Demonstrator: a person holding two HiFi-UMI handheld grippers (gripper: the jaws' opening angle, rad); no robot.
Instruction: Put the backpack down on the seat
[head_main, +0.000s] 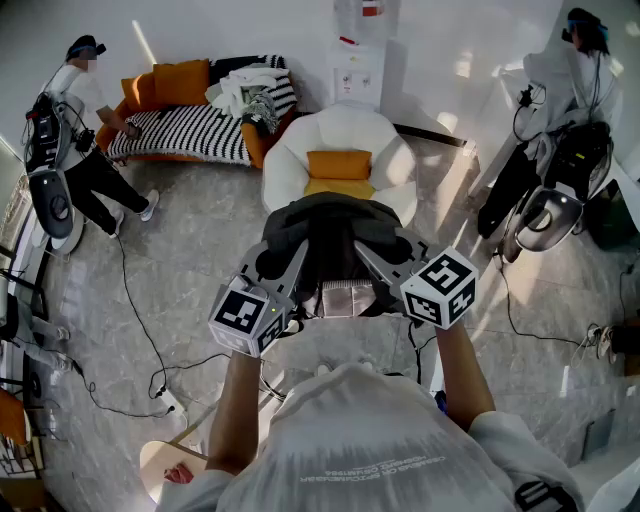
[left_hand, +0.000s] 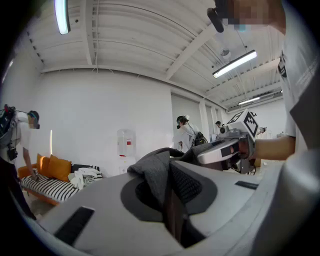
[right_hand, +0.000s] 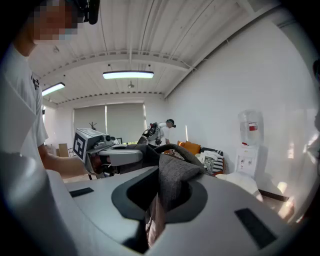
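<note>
Backpack of dark grey fabric (head_main: 330, 225), clamped by left gripper (head_main: 290, 262) and right gripper (head_main: 372, 258), hangs just short of the white padded armchair (head_main: 400, 160).

In the head view we see only the top of the backpack (head_main: 330, 228). The rest is hidden beneath the left gripper (head_main: 288, 268) and the right gripper (head_main: 378, 262). The backpack also covers the front edge of the white armchair (head_main: 300, 140). In each gripper view, grey backpack fabric fills the jaw gap, so we cannot see the pad faces. The picture's top edge cuts off the water dispenser (head_main: 358, 62). We cannot read the shirt (head_main: 360, 420) print.
</note>
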